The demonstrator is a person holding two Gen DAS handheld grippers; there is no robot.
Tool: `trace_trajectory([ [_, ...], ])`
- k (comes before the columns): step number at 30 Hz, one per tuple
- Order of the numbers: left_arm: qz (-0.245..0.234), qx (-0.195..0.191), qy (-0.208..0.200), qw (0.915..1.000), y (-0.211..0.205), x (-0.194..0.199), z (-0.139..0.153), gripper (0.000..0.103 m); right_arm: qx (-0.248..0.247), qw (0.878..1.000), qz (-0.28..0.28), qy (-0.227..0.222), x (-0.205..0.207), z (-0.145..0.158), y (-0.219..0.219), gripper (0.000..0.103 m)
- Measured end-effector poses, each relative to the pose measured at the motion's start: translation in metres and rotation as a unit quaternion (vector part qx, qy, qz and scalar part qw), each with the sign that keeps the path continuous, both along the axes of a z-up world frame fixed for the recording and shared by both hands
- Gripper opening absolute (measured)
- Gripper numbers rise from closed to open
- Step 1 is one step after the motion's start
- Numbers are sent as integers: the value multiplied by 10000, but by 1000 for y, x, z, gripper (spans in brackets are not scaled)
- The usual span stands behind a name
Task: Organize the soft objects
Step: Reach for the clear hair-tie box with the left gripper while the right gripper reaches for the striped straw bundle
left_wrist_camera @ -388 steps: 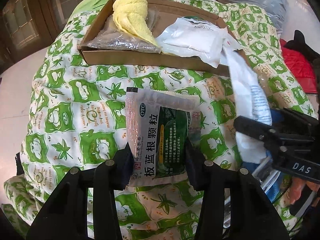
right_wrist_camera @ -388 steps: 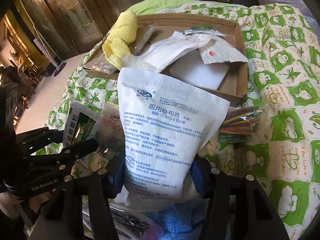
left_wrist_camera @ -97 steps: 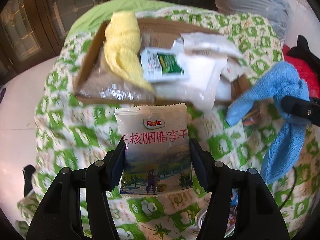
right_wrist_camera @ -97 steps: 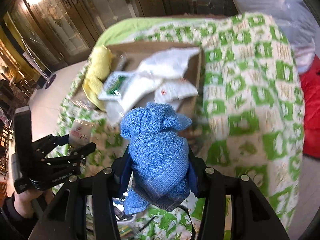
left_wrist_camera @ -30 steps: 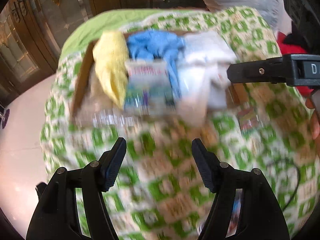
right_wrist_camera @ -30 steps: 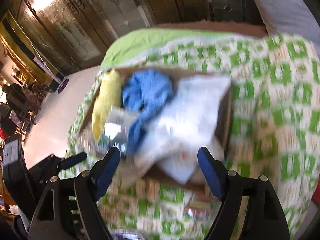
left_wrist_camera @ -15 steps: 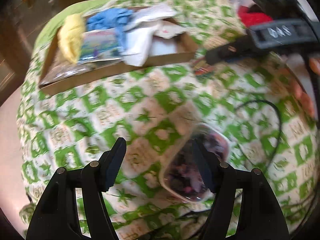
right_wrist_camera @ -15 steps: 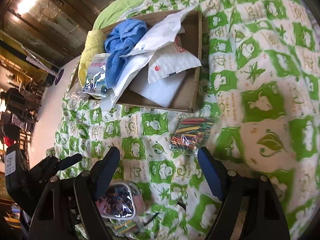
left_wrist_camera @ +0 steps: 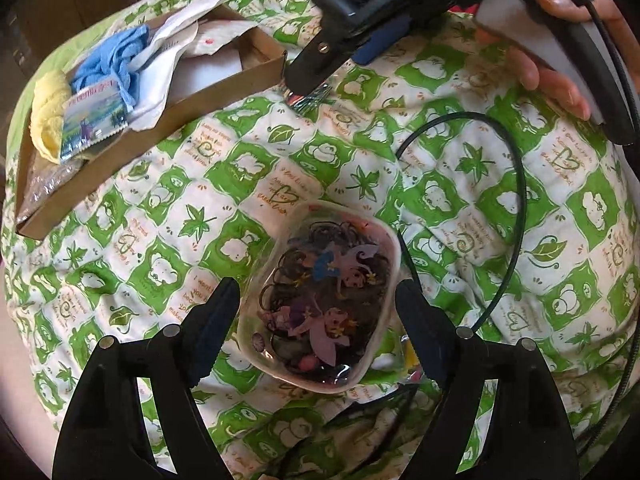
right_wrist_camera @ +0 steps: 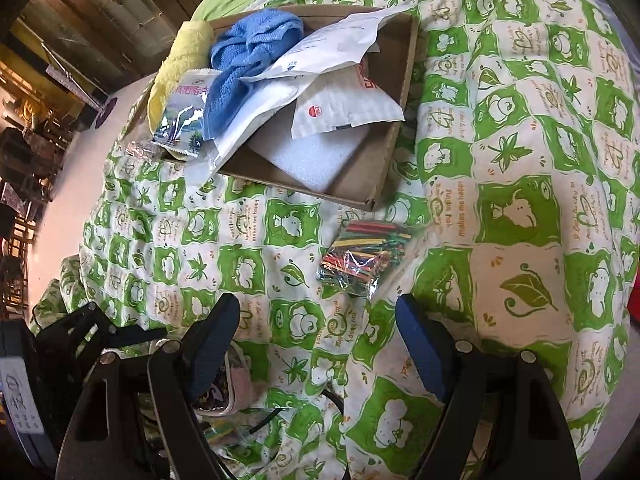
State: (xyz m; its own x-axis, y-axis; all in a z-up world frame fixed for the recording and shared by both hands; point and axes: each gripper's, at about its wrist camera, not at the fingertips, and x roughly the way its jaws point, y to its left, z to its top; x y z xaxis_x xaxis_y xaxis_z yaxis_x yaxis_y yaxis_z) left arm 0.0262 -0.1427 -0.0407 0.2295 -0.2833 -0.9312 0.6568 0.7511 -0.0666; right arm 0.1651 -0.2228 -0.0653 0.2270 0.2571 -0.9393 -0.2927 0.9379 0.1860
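So the left gripper (left_wrist_camera: 318, 322) is straddling a clear plastic pouch of hair ties (left_wrist_camera: 324, 300). Its jaws have just been opening and stand wide, with the pouch between them but the pads not pressing it yet. I'd centre on the pouch's fat middle and squeeze gently; that film looks slick and puffy, so a corner pinch would probably slide off. Watch the thin black cable (left_wrist_camera: 516, 200) looping right next to it.

The right gripper (right_wrist_camera: 318, 342) is wide open too, holding nothing, hanging just short of a crinkly bundle of coloured strips (right_wrist_camera: 366, 256) on the quilted green-and-white blanket (right_wrist_camera: 520, 160).

Further back sits the shallow cardboard box (right_wrist_camera: 384, 176), already piled with a fluffy blue towel (right_wrist_camera: 248, 52), a yellow cloth (right_wrist_camera: 180, 60), a glossy snack packet (right_wrist_camera: 184, 116) and flat white pouches (right_wrist_camera: 344, 112).
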Motion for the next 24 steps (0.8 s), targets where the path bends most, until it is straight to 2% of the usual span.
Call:
trace_trajectory([
  [4, -111, 46, 164, 9998, 6, 6, -3, 81, -76, 9999, 81, -12, 4, 0, 4, 80],
  [9, -285, 222, 383, 9986, -9, 10, -17, 81, -111, 9999, 95, -43, 2, 2, 5, 80],
  [11, -245, 220, 349, 9988, -9, 10, -18, 81, -91, 9999, 96, -36, -1, 1, 6, 80],
  [16, 469, 148, 68, 9988, 21, 21, -10, 80, 6, 9998, 210, 26, -21, -3, 10, 80],
  [20, 1112, 354, -74, 9931, 47, 34, -5, 80, 98, 9990, 426, 78, -44, -3, 17, 80],
  [24, 1542, 202, 67, 9878, 68, 43, -5, 80, 33, 9954, 944, 169, -74, -9, 38, 80],
])
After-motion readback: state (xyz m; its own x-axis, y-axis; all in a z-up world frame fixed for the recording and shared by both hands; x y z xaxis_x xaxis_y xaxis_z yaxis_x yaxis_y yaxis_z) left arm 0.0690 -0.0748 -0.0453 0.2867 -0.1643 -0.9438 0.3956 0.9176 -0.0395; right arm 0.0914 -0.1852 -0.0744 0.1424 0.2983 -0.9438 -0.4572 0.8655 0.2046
